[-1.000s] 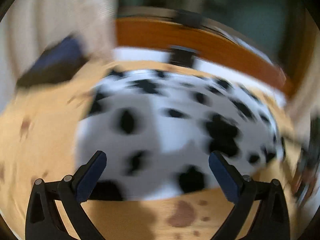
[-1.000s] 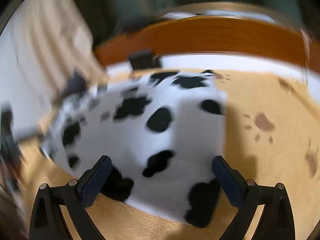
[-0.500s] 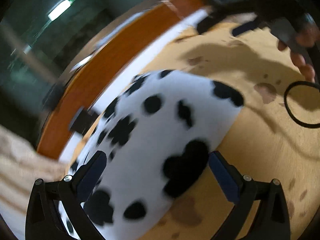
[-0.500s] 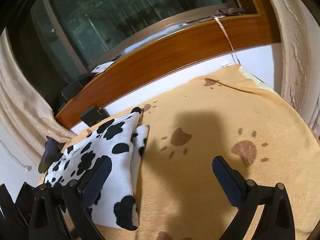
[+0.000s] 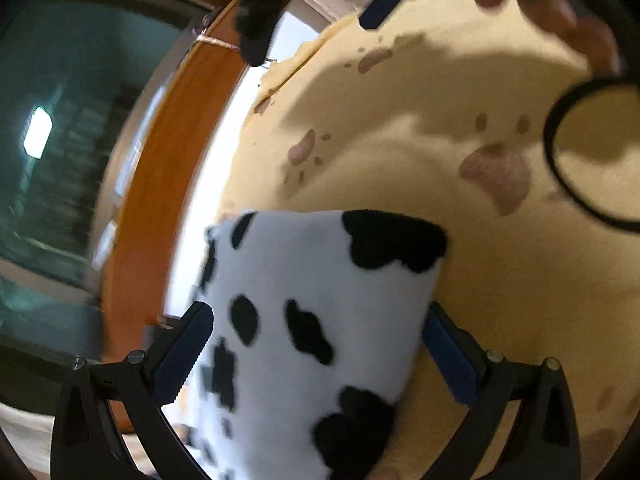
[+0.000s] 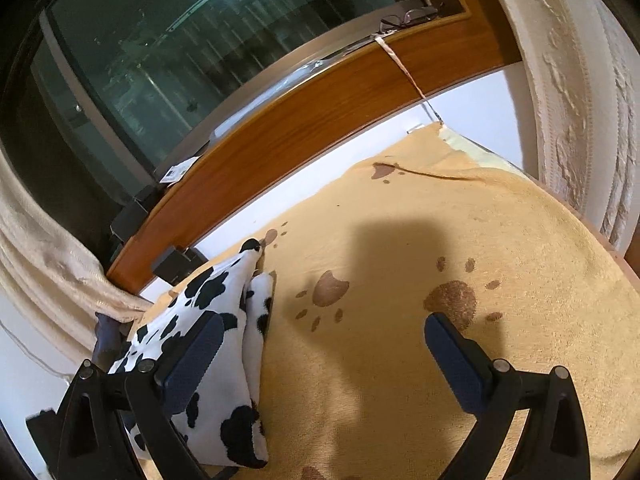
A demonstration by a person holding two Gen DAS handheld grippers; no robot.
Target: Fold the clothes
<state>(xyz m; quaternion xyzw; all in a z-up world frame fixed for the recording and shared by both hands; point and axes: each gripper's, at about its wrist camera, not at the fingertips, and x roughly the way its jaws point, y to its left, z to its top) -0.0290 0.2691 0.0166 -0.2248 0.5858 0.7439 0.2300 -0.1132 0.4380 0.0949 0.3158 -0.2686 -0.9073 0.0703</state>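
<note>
**Folded cow-print garment on a paw-print blanket, both grippers spread wide**

A folded cow-print garment (image 6: pixel 224 364), white fleece with black patches, lies near the left edge of a tan blanket (image 6: pixel 420 380) printed with brown paw marks. Its far end reaches toward the blanket's back edge, close to a white wall and a wooden window sill (image 6: pixel 280 128).

The left gripper (image 5: pixel 316 356) hovers just above the garment, its blue-padded fingers spread on either side of the folded bundle and gripping nothing. The view is blurred.

The right gripper (image 6: pixel 324 352) is also spread wide and empty, over bare blanket, with its left finger overlapping the garment's edge in the right wrist view.

A cream curtain (image 6: pixel 580 92) hangs at the blanket's right edge.
</note>
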